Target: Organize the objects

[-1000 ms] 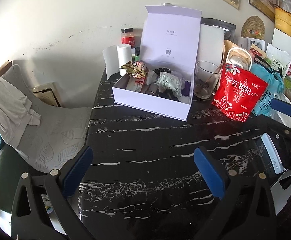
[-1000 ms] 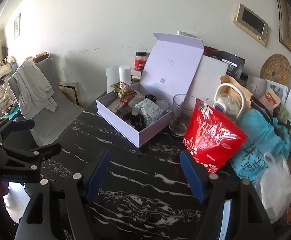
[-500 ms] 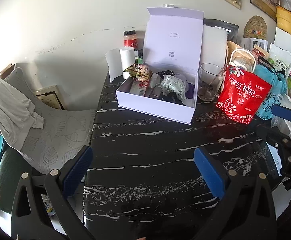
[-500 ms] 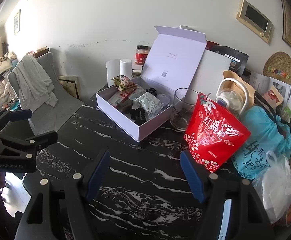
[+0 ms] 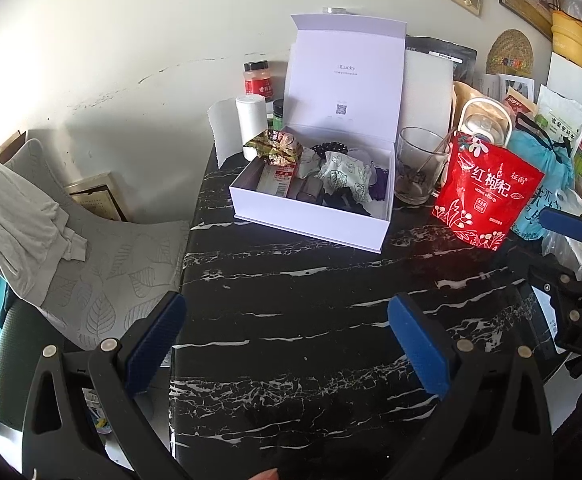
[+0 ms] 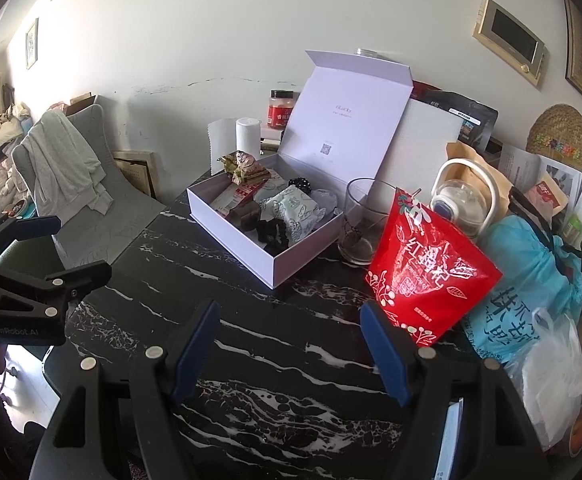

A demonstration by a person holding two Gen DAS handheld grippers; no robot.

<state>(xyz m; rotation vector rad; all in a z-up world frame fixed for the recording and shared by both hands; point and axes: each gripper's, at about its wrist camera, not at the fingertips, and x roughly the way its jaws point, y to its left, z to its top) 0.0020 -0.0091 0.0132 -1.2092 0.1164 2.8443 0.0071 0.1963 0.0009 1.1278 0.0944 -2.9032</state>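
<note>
Jaws spread — red pouch [image 6: 431, 276] ahead.

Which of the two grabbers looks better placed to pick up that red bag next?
Right, probably. The right gripper is open, with the red bag close by one fingertip. The left gripper, also open, faces the white box instead.

The worktop [image 5: 291, 320] is black stone with white veining, filling the lower centre of both views. An open white box [image 5: 311, 216] sits in the upper middle, lid upright, crammed with small packets. At the box's right stands a glass cup [image 5: 421, 166], then a red pouch [image 5: 483, 196] leaning against a blue bag [image 6: 531, 280]. At upper left of the box stand a white roll [image 5: 253, 124] and a red-capped jar [image 5: 257, 80].
</note>
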